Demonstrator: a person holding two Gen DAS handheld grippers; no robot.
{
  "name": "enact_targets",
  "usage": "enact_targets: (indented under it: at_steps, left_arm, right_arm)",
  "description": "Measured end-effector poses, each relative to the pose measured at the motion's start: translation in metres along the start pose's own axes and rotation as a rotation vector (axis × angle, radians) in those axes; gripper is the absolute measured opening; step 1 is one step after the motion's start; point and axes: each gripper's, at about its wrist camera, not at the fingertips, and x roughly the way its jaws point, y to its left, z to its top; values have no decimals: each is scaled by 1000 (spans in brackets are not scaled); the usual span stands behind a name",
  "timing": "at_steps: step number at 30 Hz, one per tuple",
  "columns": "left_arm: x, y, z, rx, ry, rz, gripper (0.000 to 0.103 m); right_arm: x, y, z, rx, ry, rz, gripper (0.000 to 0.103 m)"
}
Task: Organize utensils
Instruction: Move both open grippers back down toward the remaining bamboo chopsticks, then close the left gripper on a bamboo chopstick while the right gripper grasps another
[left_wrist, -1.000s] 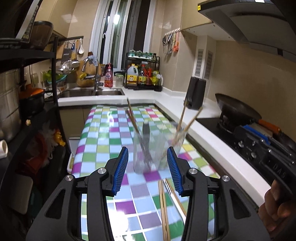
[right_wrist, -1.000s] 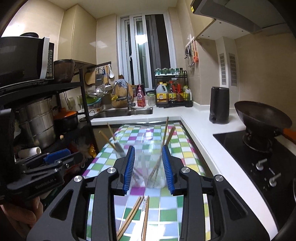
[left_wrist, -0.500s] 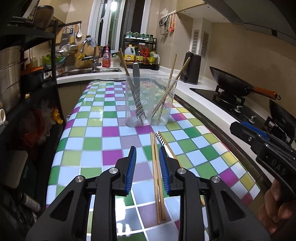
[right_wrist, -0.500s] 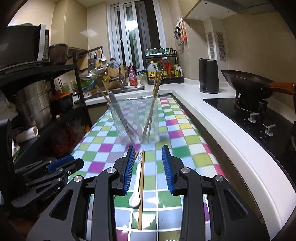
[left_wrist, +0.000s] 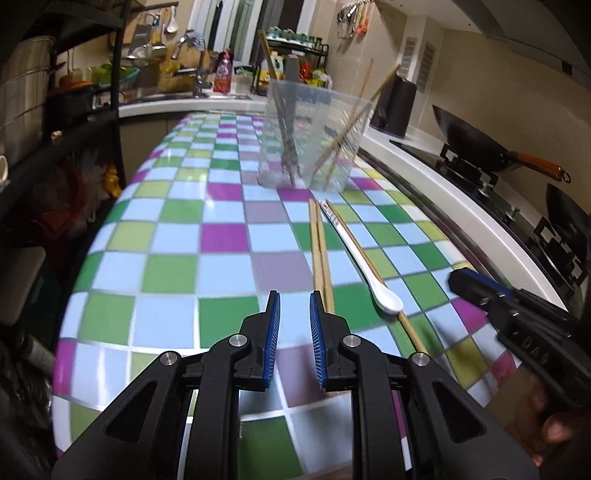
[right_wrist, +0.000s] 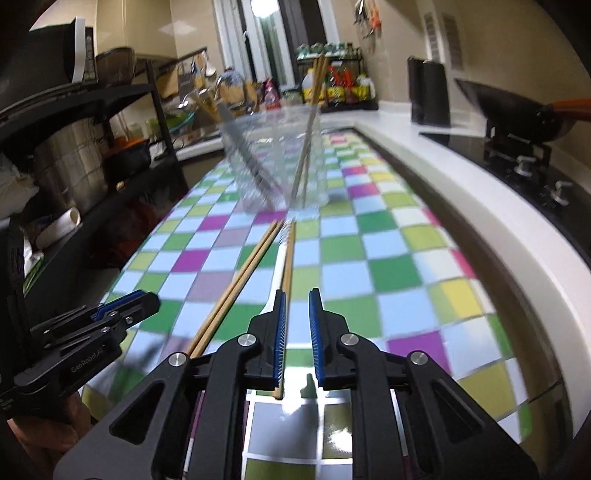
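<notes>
A clear container (left_wrist: 314, 147) on the checkered table (left_wrist: 221, 236) holds several chopsticks and dark utensils. In front of it lie a pair of chopsticks (left_wrist: 319, 251), a white spoon (left_wrist: 369, 273) and a single chopstick (left_wrist: 412, 328) under the spoon. My left gripper (left_wrist: 294, 299) hovers low over the table with its jaws closing and nothing between them; the pair runs just behind its right finger. My right gripper (right_wrist: 296, 299) is low too, jaws closing. The single chopstick (right_wrist: 288, 258) lies along its left pad's inner edge. The spoon (right_wrist: 279, 266) disappears behind that finger. The pair (right_wrist: 240, 284) lies to its left.
A white counter edge (right_wrist: 480, 236) borders the table's right side, with a hob and wok (left_wrist: 476, 144) beyond. A black rack (right_wrist: 110, 110) with pots stands left. Sink and bottles sit at the far end. Each gripper shows in the other's view: right (left_wrist: 480, 291), left (right_wrist: 122, 306).
Both grippers have dropped from container height to just above the table, and both pairs of jaws have narrowed. The loose chopsticks and spoon now lie right at the fingertips.
</notes>
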Motion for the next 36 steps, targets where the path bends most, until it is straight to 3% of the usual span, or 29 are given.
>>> enact_targets:
  at_steps: [12, 19, 22, 24, 36]
  left_arm:
    - [22, -10, -16, 11, 93, -31, 17]
    - [25, -19, -20, 69, 90, 23, 17]
    - [25, -21, -20, 90, 87, 44, 12]
    - [25, -19, -19, 89, 86, 58, 6]
    - [22, -7, -17, 59, 70, 146, 6]
  right_arm:
    - [32, 8, -23, -42, 120, 2, 15]
    - [31, 9, -24, -50, 114, -7, 14]
    - [30, 8, -23, -54, 113, -19, 8]
    - [29, 4, -23, -47, 111, -37, 7]
    - [28, -22, -21, 20, 91, -143, 7]
